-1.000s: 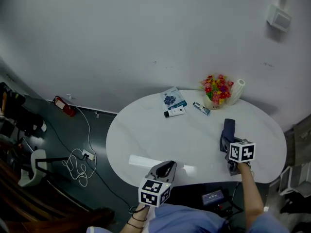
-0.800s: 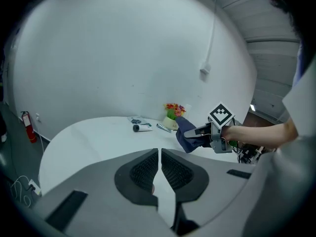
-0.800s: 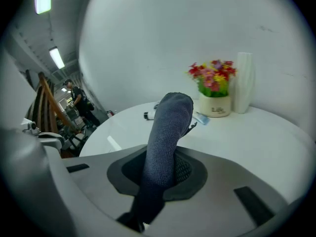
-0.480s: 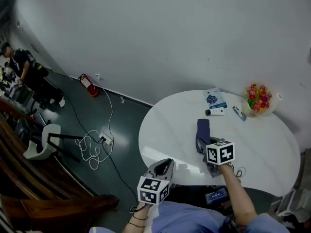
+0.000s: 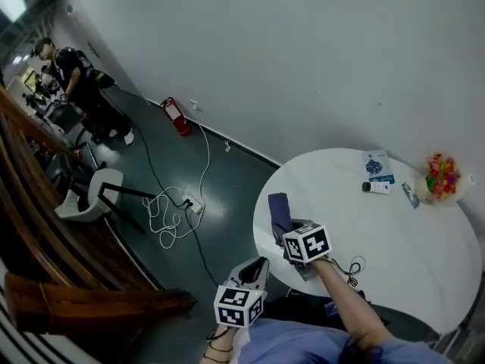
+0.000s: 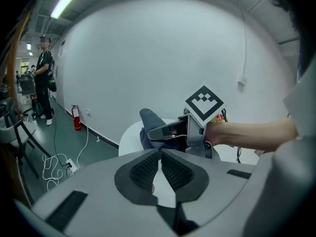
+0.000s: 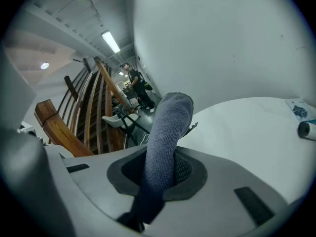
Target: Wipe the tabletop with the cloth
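Currently: right gripper [image 7: 160, 171] fingers clamp cloth [image 7: 170, 117]; left gripper [image 6: 160, 154] fingers closed, empty; print on apparent booklet [image 5: 377, 165] unreadable.

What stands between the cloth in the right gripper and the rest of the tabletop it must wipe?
Nothing nearby: the cloth, clamped in the right gripper, has bare tabletop ahead. A booklet, a white tube, a second tube and flowers sit at the far edge.

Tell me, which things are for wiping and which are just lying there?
For wiping:
cloth, clamped in the right gripper
table

Just lying there:
flowers
booklet
white tube
small tube
left gripper, shut and empty
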Tool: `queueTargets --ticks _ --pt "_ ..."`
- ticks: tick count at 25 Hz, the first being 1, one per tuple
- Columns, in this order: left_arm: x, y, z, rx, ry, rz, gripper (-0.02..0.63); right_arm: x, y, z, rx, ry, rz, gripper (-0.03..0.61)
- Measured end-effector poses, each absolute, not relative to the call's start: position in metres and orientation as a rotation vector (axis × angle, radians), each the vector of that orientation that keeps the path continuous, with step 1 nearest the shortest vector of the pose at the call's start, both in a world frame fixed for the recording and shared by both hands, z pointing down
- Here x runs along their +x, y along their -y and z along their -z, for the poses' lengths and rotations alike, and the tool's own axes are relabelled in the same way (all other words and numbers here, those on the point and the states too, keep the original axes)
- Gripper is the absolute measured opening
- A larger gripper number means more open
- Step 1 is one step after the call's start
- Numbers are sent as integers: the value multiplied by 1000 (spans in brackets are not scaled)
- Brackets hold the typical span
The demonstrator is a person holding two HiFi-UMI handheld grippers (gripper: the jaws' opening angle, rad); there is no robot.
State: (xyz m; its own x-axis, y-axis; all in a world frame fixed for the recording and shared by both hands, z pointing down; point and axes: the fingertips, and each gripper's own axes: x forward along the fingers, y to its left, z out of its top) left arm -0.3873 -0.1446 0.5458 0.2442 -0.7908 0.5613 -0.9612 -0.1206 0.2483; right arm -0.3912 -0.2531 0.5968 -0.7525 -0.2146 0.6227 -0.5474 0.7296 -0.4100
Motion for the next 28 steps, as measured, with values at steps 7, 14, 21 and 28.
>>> queueTargets --ticks 7,14,21,28 --pt "-424 121 -549 1853 1679 -398 23 -437 228 -623 451 2325 -839 69" --pt "-419 122 -564 1882 1595 -452 23 -395 231 -652 550 2231 -868 69" --pt "-370 169 -550 2038 1506 -497 23 -292 255 -663 746 2155 -930 69" --pt "-295 205 -539 2107 1445 -468 23 -164 268 -663 945 2089 -985 69"
